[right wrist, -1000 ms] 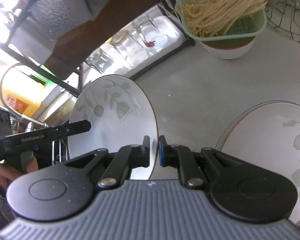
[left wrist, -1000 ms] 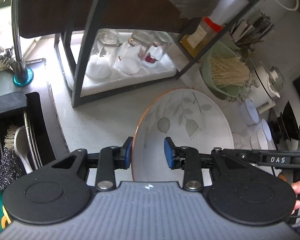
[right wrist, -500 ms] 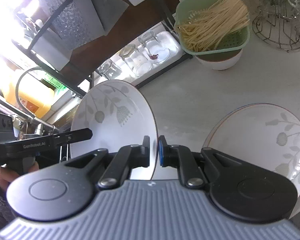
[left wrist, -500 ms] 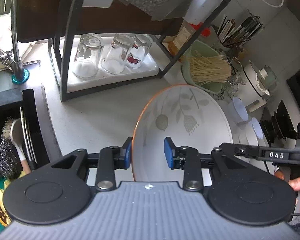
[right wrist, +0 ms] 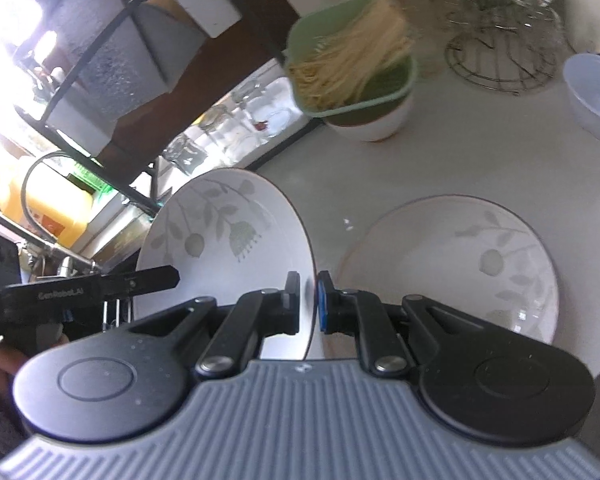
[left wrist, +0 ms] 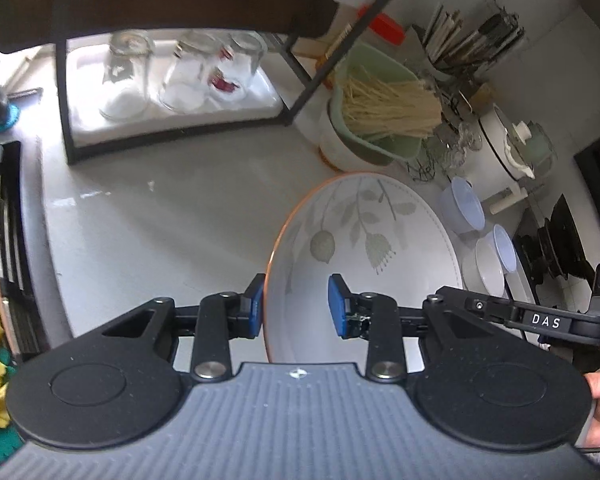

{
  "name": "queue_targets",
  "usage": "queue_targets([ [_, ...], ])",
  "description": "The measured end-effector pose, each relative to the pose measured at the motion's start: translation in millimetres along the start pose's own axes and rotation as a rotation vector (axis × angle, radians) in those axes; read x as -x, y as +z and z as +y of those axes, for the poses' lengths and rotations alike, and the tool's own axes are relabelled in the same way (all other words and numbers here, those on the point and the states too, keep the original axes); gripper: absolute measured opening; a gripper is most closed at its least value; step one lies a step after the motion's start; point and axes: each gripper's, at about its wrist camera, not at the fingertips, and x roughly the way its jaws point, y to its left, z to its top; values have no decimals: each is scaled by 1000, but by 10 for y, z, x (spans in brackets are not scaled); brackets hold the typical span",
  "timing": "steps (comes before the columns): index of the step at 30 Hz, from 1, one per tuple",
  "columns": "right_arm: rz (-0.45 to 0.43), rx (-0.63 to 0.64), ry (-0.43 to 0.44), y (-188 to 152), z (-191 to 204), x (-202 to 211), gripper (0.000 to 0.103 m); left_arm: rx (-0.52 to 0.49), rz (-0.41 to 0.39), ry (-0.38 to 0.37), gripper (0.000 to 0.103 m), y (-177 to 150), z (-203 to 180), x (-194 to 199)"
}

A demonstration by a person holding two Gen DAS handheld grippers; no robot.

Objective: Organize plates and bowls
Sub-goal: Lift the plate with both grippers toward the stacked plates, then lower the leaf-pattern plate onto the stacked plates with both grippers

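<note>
A white plate with a leaf pattern is held upright above the counter. My right gripper is shut on its rim. The same plate shows in the left wrist view, where my left gripper is open, with one blue pad either side of the plate's left rim. A second leaf-pattern plate lies flat on the white counter to the right. Small bluish-white bowls sit at the right; one bowl shows at the far right of the right wrist view.
A green colander of noodles rests in a white bowl. A black rack holds upturned glasses on a white tray. A wire stand is at the back. The sink with utensils lies at the left.
Both grippers and the held plate have lifted and shifted right across the counter. The flat plate has come more fully into the right wrist view.
</note>
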Motion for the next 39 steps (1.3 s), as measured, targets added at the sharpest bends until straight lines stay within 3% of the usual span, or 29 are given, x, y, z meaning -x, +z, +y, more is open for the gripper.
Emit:
queue_targets([
  [15, 18, -5, 20, 25, -526, 87, 12, -37, 20, 57, 37, 71, -490, -437],
  [32, 70, 7, 38, 113, -1021, -95, 12, -68, 204, 252, 37, 208, -892, -1122],
  [39, 87, 70, 18, 126, -1046, -157, 12, -105, 208, 310, 38, 278, -1053, -1252],
])
